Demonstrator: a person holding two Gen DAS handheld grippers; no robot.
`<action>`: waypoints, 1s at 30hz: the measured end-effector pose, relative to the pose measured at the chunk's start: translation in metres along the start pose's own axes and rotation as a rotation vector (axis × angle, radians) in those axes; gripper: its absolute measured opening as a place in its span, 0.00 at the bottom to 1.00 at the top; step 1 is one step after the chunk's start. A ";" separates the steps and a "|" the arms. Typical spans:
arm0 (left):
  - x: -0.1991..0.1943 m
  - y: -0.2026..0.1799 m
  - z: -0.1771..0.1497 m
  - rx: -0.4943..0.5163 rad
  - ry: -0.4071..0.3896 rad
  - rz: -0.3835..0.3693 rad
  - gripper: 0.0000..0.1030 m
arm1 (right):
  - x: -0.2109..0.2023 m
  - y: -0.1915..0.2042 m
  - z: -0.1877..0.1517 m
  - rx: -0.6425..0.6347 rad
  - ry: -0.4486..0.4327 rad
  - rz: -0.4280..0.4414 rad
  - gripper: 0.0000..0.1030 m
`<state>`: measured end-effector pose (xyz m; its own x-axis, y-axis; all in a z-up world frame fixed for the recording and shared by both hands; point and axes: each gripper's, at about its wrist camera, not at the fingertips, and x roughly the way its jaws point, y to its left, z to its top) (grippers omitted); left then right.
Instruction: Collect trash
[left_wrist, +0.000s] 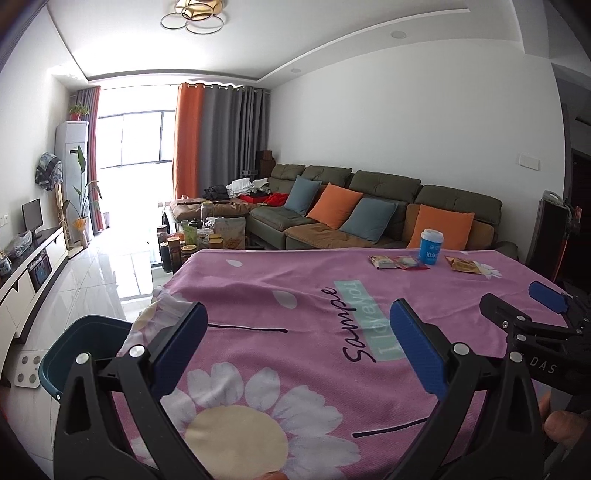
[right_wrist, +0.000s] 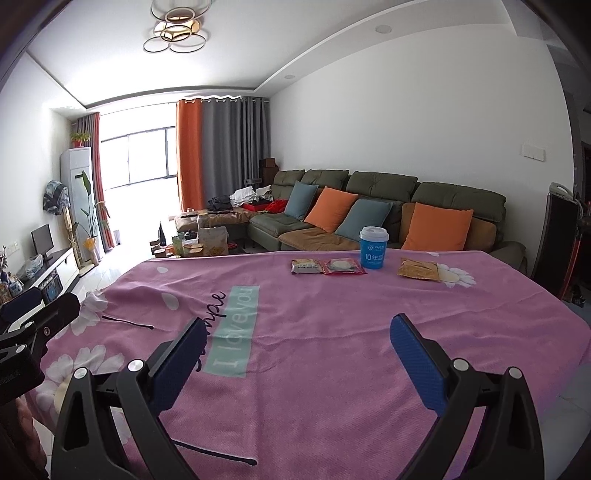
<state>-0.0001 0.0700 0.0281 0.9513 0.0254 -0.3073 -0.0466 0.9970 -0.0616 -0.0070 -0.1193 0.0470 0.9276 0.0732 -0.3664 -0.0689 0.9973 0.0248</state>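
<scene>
Left wrist view alone shows teal bin (left_wrist: 79, 345) at table's near-left corner. Both views: left gripper (left_wrist: 295, 325) and right gripper (right_wrist: 295, 332) gape, empty. Cup (right_wrist: 373, 247) and three wrappers (right_wrist: 343, 266) lie far across cloth (right_wrist: 332, 350). Risks: knocking cup over; pads snagging loose cloth under flat wrappers.

Worktop (right_wrist: 332, 325), near and middle: bare pink cloth, open passage ahead of both claws.
Far edge: a row of wrapper (right_wrist: 305, 266), red packet (right_wrist: 343, 266), cup (right_wrist: 373, 246) and yellow packet (right_wrist: 419, 268). The cup stood upright, just behind the red packet. A gap lay between cup and yellow packet.
Left side: bin (left_wrist: 79, 354) beside the worktop, mouth open upward.
Right claw (left_wrist: 517, 306) stood over the right edge, jaws parted.
</scene>
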 end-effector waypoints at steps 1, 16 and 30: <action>-0.001 -0.001 0.001 0.005 -0.003 -0.004 0.95 | -0.001 0.001 0.001 -0.005 -0.003 -0.001 0.93; -0.026 -0.007 -0.006 0.045 -0.097 0.081 0.95 | -0.015 0.009 -0.003 -0.031 -0.066 -0.014 0.93; -0.027 -0.007 -0.007 0.046 -0.081 0.073 0.95 | -0.020 0.012 -0.002 -0.037 -0.074 -0.016 0.93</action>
<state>-0.0273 0.0616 0.0298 0.9675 0.1021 -0.2314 -0.1044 0.9945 0.0025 -0.0267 -0.1092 0.0531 0.9533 0.0582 -0.2965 -0.0657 0.9977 -0.0155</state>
